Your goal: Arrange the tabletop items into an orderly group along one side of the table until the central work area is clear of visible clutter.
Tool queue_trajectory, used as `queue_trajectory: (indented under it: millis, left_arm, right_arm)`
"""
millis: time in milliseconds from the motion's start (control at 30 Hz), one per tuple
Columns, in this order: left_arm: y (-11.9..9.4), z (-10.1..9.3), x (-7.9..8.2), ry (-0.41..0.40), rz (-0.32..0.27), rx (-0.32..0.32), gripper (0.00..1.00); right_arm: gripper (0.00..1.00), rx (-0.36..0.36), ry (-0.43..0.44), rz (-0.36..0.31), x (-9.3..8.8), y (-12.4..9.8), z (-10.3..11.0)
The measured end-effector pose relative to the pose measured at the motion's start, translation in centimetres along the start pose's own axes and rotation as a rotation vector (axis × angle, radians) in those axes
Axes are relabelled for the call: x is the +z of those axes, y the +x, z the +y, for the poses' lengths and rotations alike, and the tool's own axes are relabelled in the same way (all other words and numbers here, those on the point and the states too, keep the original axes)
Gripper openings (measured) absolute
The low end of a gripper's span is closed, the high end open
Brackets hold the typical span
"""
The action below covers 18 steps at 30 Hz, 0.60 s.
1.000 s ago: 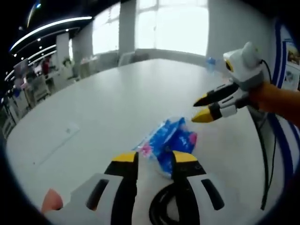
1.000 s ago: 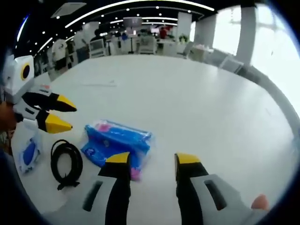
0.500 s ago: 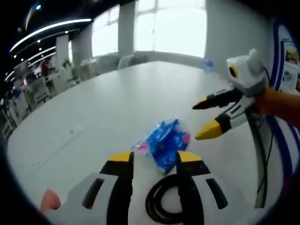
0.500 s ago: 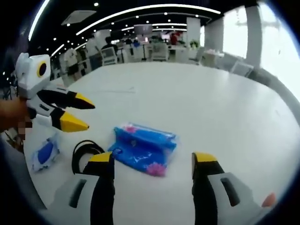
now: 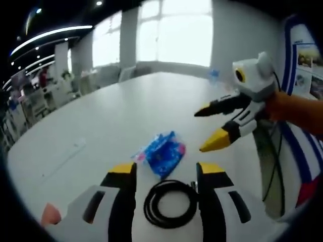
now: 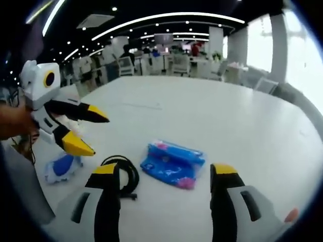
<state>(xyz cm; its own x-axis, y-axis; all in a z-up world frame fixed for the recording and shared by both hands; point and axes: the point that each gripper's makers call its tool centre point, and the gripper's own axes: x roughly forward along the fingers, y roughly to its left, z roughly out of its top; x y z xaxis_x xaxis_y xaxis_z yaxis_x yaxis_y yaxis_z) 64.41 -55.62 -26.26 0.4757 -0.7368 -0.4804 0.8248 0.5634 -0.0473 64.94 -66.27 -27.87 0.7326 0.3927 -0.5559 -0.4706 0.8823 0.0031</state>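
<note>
A blue plastic packet (image 5: 161, 154) with pink print lies flat on the white table (image 5: 101, 116), just beyond my left gripper (image 5: 166, 170), which is open and holds nothing. A black coiled cable (image 5: 170, 202) lies between its jaws, closer to the camera. My right gripper (image 5: 203, 130) hangs open above the table to the packet's right. In the right gripper view the packet (image 6: 173, 161) lies ahead of my open right gripper (image 6: 165, 169), the cable (image 6: 123, 174) lies to its left, and a small blue and white pouch (image 6: 61, 166) lies further left under the open left gripper (image 6: 96, 134).
A thin white strip (image 5: 75, 146) lies on the table toward the left. Dark cables (image 5: 275, 166) hang along the table's right edge. A small blue object (image 5: 214, 74) stands at the far end. Office desks and chairs (image 6: 166, 53) lie beyond the table.
Both grippers have drawn back from the blue packet and their jaws have spread wider. The packet now lies free on the table and more of the cable coil shows.
</note>
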Motion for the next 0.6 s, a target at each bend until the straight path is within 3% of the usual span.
queue_trajectory:
  millis: [333,600]
  left_arm:
    - [-3.8,-1.4,-0.1,0.005,-0.032,-0.014,0.51]
    - [-7.0,-2.0,-1.5,0.002,-0.039,-0.005,0.6]
  right_arm:
    - [0.74,0.041,-0.061,-0.01,1.2,-1.6,4.2]
    - [0.75,0.084,-0.106,-0.021,1.9,-2.4,7.8]
